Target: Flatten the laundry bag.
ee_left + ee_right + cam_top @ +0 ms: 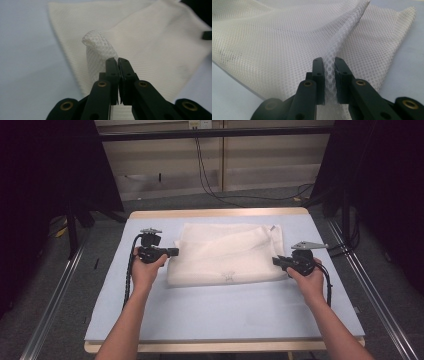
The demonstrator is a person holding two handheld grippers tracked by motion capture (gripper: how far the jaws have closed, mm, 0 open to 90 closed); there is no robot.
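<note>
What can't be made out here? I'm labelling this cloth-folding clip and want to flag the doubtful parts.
- White mesh cloth: the number of folded layers is too small to count in the high view.
- Small mark near its front edge: too small to read.
- Left gripper: jaws shut; its own jaws hide how much cloth they pinch.
- Right gripper: the cloth edge it grips is cut off by the frame's bottom.

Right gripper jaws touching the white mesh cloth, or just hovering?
Touching. The right gripper view shows the right gripper with both jaws pressed on a raised fold of the white mesh cloth, no gap on either side.
</note>
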